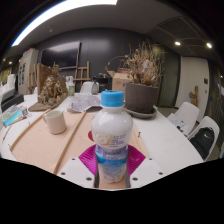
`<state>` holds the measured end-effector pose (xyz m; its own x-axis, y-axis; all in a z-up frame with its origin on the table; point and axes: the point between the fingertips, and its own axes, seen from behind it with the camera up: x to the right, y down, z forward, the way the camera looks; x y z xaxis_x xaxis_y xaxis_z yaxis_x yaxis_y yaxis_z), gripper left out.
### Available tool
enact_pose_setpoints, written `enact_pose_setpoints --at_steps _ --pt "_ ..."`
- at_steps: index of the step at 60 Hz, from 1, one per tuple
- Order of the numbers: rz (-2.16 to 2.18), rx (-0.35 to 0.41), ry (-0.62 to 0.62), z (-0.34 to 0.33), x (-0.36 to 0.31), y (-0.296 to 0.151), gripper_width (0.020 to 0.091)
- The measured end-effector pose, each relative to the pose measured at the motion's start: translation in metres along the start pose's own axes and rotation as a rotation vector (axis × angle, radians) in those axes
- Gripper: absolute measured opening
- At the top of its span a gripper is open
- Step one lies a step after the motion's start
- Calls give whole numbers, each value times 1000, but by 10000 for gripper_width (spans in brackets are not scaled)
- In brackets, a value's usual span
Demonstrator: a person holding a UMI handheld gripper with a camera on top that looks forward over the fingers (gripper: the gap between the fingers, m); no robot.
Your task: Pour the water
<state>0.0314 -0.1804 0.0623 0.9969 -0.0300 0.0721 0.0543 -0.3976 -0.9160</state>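
Water bottle (pixel 111 135) upright on the counter (pixel 50 145), between the claw's (pixel 112 172) fingers.
We cannot tell whether the claw grips it; a cup (pixel 55 122) stands left of the bottle.

The bottle (pixel 112 135) hides most of the tongs' (pixel 112 165) pink pads (pixel 90 158), and its base is cut off. Small items at the counter's (pixel 45 140) far left edge are indistinct.

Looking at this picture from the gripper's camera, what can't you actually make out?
- Water bottle: label print too small; its base is hidden behind the gripper.
- Finger contact: whether the pads press the bottle, unclear.
- Cup: its contents are hidden by its wall.
- Potted plant: soil not visible.
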Motion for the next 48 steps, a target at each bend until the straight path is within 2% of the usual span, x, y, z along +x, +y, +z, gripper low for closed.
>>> enact_pose_setpoints --at_steps 5,11,21,29,39,48 --pt "-40 7 25 -1 -2 -16 342" --pt "-148 39 91 3 0 -58 343" --pt "-447 69 275 23 -2 -135 342" --pt "-781 88 400 51 -25 -179 342" --pt "-1262 96 517 85 -64 -201 342" --pt "-1612 85 576 109 -92 -199 342"
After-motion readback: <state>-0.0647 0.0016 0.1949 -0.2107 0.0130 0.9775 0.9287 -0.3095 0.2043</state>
